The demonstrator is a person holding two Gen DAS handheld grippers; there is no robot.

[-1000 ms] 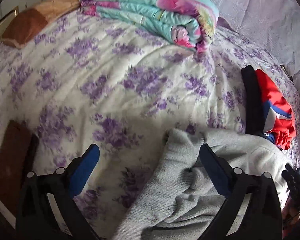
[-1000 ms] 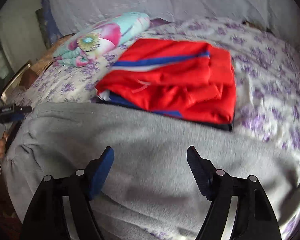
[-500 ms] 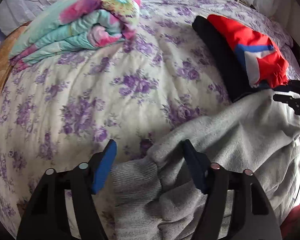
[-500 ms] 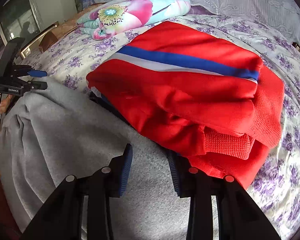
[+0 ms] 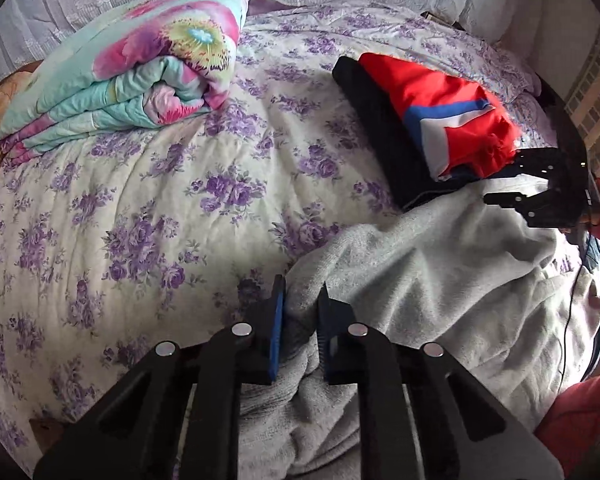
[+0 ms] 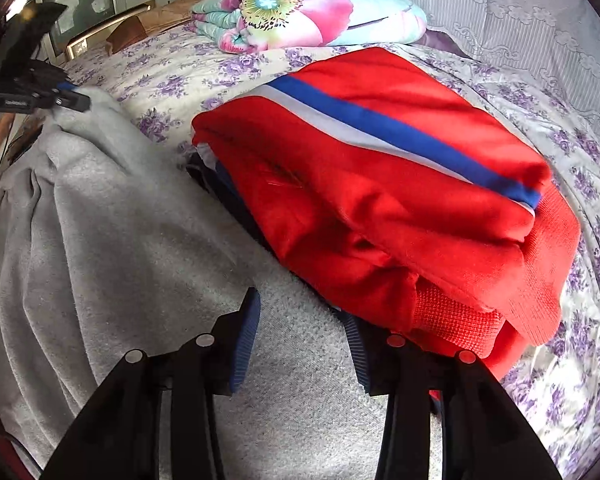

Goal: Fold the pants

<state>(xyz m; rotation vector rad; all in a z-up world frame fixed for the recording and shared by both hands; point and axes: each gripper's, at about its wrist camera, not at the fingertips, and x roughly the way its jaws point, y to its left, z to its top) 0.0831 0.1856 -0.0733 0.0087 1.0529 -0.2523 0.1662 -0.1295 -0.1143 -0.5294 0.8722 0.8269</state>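
Grey fleece pants (image 5: 440, 280) lie rumpled on the flowered bedspread (image 5: 140, 208). My left gripper (image 5: 301, 300) is shut on the pants' near left corner; it also shows from the side at the far left of the right wrist view (image 6: 70, 98). In the right wrist view my right gripper (image 6: 302, 320) is open low over the grey pants (image 6: 120, 240), its right finger against the red clothes. The right gripper also shows in the left wrist view (image 5: 512, 188) at the pants' far right edge.
A folded red garment with a blue and white stripe (image 6: 380, 184) lies on dark clothes (image 5: 380, 128) beside the pants. A folded flowered quilt (image 5: 132, 64) sits at the head of the bed. A lace curtain (image 6: 520, 12) hangs behind.
My left gripper has closed on the pants' corner. My right gripper moved slightly forward along the pants beside the red garment and stays open.
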